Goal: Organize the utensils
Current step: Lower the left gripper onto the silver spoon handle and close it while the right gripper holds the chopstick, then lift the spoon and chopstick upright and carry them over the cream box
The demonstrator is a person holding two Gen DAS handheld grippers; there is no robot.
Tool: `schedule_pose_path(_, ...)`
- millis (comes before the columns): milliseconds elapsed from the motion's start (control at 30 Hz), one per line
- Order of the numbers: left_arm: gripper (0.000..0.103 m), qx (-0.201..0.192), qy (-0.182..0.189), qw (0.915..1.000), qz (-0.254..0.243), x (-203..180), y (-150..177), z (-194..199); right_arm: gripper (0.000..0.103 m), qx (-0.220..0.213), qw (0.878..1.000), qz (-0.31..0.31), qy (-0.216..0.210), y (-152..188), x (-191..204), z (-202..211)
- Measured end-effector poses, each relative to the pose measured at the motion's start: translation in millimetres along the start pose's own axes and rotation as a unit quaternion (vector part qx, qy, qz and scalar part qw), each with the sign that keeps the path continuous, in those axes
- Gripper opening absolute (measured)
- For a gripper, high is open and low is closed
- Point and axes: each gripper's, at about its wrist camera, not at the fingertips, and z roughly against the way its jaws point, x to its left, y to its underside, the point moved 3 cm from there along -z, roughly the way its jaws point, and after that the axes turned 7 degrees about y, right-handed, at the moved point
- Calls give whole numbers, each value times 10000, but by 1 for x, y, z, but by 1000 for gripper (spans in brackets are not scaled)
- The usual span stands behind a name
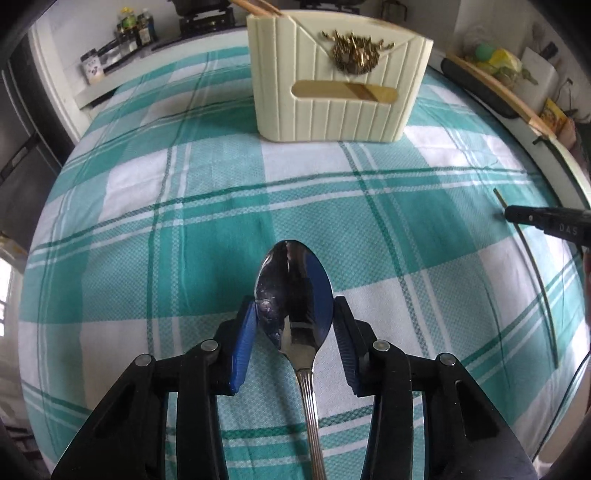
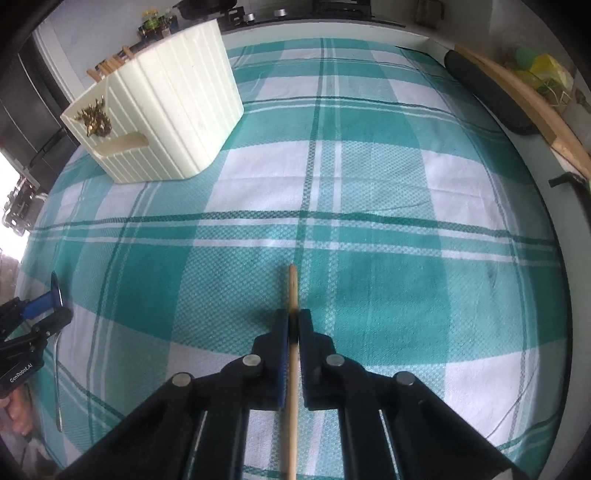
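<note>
A steel spoon (image 1: 295, 291) lies lengthwise between my left gripper's (image 1: 294, 306) blue pads, which press on both edges of its bowl, handle pointing back at the camera. The right wrist view shows this gripper (image 2: 44, 306) and the spoon (image 2: 57, 387) at the far left. My right gripper (image 2: 293, 321) is shut on a thin wooden chopstick (image 2: 293, 288) that pokes out ahead over the cloth. From the left wrist view, that gripper (image 1: 511, 214) and chopstick (image 1: 532, 266) show at the right edge. A cream ribbed utensil holder (image 1: 332, 85) (image 2: 166, 110) stands at the back with chopsticks (image 2: 110, 64) in it.
A teal and white plaid cloth (image 2: 369, 184) covers the table. Bottles (image 1: 133, 26) stand on a ledge at the back left. A dark oblong object (image 2: 480, 88) and a wooden board (image 2: 524, 107) lie along the table's right edge. A stove is behind the holder.
</note>
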Motion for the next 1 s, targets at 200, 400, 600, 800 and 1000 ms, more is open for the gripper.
schedule_pose_path(200, 42, -909, 137, 9957, 93, 0, -3, 74, 5, -1318, 9907, 97, -307, 11, 11, 96)
schedule_pose_path(400, 42, -1586, 316, 9867, 158, 0, -3, 134, 6, -2548, 9660, 275, -350, 34, 32, 184)
schedule_pose_path(600, 42, -1991, 466, 9786, 241, -3, -1, 171, 6, -3498, 9354, 429, -282, 54, 53, 235)
schedule_pose_path(800, 41, -2150, 552, 9748, 222, -5, -3, 188, 6, -3807, 9226, 430, -452, 53, 63, 249)
schedule_pose_path(1000, 41, -2127, 400, 9762, 120, -8, 0, 192, 6, -3812, 9217, 479, -540, 55, 70, 248)
